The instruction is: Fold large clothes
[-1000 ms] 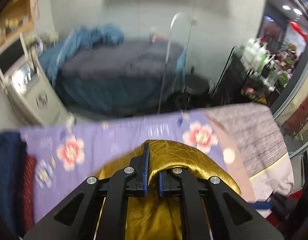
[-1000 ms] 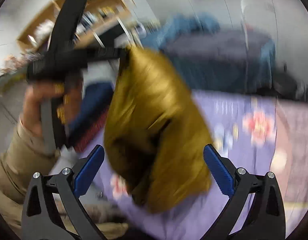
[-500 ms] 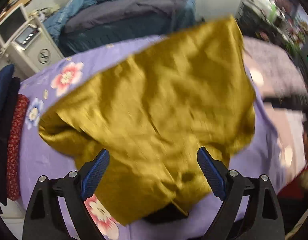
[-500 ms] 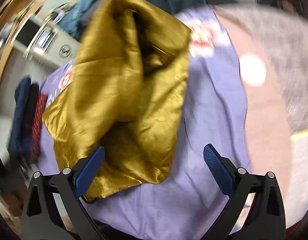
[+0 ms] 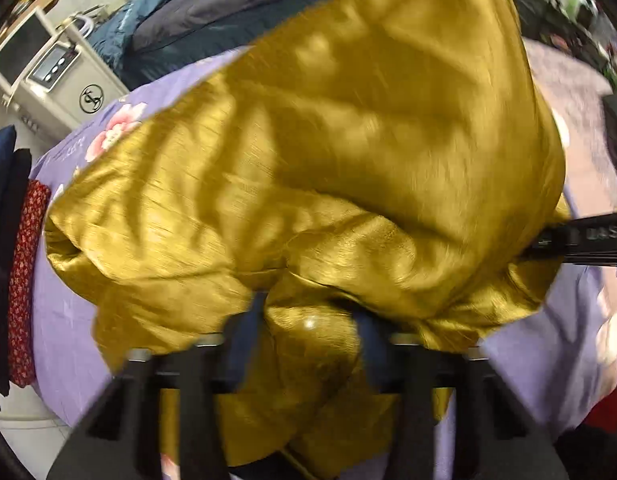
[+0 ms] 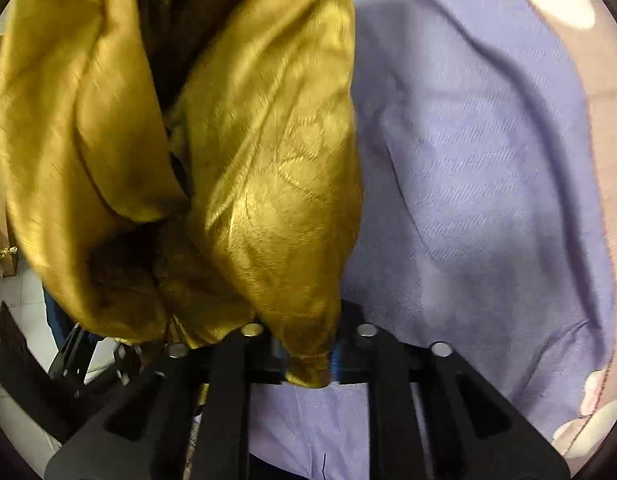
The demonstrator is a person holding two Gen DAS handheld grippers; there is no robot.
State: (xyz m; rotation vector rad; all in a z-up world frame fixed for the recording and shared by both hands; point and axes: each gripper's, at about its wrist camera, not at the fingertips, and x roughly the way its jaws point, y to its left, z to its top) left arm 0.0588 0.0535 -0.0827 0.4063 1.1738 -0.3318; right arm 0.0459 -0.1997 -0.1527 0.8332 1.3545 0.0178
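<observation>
- Two tools were on the gold garment at once, and I judged the step to be re-gripping it so that it could be spread flat for the first fold.
- My left tool had just been closing; its jaws stood narrow around a bunched fold of the cloth, though blur kept me from telling whether the pads already pressed on it.
- My right tool had just snapped shut, pinching a hem corner of the gold garment.
- The garment lay heaped on the lilac flowered sheet of the bed, with folded dark and red clothes stacked at the sheet's left edge.
- To do it well, I reckoned both grips should hold single edges, not wads, then draw apart evenly; slippery satin like that would probably slide from a shallow pinch.
</observation>
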